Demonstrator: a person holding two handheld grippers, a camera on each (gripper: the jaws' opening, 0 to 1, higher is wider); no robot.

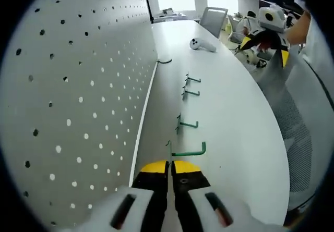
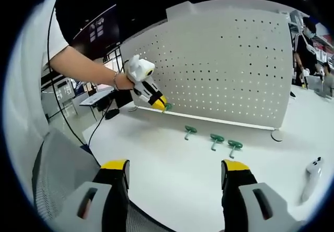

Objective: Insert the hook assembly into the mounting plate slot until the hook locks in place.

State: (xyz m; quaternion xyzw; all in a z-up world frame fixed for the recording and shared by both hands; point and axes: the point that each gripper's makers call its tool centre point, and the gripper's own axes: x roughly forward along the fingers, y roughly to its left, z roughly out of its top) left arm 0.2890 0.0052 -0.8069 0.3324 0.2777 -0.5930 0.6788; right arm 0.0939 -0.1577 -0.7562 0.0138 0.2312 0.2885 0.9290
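Note:
My left gripper [image 1: 170,165] is shut on a green hook [image 1: 187,151], pinching its upright stem so the arm sticks out to the right. The white pegboard [image 1: 78,101] stands close on the left of it. In the right gripper view the left gripper [image 2: 158,102], held by a hand, has the hook [image 2: 167,107] at the pegboard's [image 2: 235,70] lower left corner. My right gripper [image 2: 176,175] is open and holds nothing, hovering off the table's edge; it also shows far off as the right gripper [image 1: 265,49].
Three more green hooks [image 1: 187,123] [image 1: 190,93] [image 1: 192,80] lie in a row on the white table [image 1: 235,127], also seen as hooks [image 2: 216,138]. A white controller [image 1: 202,44] [image 2: 313,177] lies beyond. A mesh chair back [image 2: 57,174] is near the right gripper.

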